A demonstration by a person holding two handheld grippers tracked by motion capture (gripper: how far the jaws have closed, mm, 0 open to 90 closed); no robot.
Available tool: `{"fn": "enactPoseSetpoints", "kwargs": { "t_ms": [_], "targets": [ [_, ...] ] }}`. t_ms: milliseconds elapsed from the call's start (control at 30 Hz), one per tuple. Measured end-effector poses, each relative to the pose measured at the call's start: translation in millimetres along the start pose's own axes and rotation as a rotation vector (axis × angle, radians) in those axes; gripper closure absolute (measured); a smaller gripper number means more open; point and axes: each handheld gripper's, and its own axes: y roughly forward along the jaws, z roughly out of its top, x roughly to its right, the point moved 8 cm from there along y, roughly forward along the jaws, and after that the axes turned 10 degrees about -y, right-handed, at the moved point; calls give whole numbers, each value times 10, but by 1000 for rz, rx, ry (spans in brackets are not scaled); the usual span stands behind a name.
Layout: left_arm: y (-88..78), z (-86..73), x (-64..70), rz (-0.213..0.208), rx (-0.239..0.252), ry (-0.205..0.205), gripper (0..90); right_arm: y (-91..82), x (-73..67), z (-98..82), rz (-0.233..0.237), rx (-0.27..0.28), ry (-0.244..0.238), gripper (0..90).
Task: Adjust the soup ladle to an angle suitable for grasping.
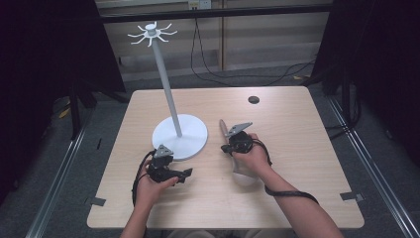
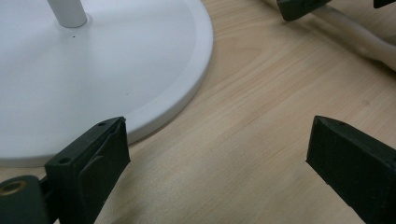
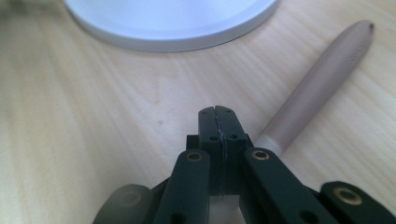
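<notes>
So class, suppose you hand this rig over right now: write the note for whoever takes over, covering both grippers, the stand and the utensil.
Left gripper: open and holding nothing, jaws wide, low at the near rim of the white stand's round base.
Right gripper: jaws shut, low over the tan-handled utensil. Whether it pinches the utensil cannot be told.
Utensil: flat on the wooden table, right of the base, handle pointing away from the person.
Hooks on top of the stand: bare.
Done: nothing hung.
Left, probably: lift the utensil and hang it on a hook.
</notes>
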Motion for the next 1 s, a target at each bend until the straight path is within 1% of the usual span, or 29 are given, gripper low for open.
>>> {"fn": "enactPoseSetpoints", "kwargs": {
  "t_ms": [133, 267, 433, 467, 500, 600, 633, 667, 700, 733, 800, 833, 867, 900, 967, 1000],
  "targets": [
    [-1, -1, 0, -3, -1, 0, 56, 21, 6, -10, 18, 30, 51, 900],
    [-3, 4, -2, -3, -2, 3, 56, 67, -44, -10, 35, 8, 22, 900],
    [3, 0, -6, 0, -3, 6, 57, 68, -60, -15, 39, -3, 26, 898],
    [4, -2, -6, -1, -5, 7, 57, 68, -60, -15, 39, -3, 26, 898],
    [6, 0, -2, -1, -5, 7, 57, 57, -74, -10, 53, 9, 17, 895],
    [4, -2, -1, -1, -10, 13, 57, 23, -86, -8, 65, 23, 23, 892],
    [10, -3, 5, 0, -8, 9, 57, -38, -95, -14, 74, 35, 14, 890],
    [10, -3, 5, 0, -8, 9, 57, -38, -95, -14, 74, 35, 14, 890],
    [13, -7, 8, 2, -10, 10, 57, -122, -110, -41, 86, 49, 12, 890],
    [15, -7, 6, 3, -10, 12, 57, -168, -110, -66, 88, 54, 12, 890],
    [18, -10, 16, -3, -12, 11, 57, -270, -106, -119, 92, 70, 27, 890],
    [18, -10, 16, -3, -12, 11, 57, -270, -106, -119, 92, 70, 27, 890],
    [19, -11, 23, -3, -12, 9, 57, -321, -99, -150, 89, 76, 36, 891],
    [23, -8, 35, 0, -10, 10, 57, -411, -98, -229, 94, 75, 39, 891],
    [25, -5, 47, -3, -9, 15, 57, -485, -115, -312, 98, 67, 43, 894],
    [27, -4, 53, -4, -11, 17, 57, -509, -137, -355, 107, 60, 36, 895]
  ]
}}
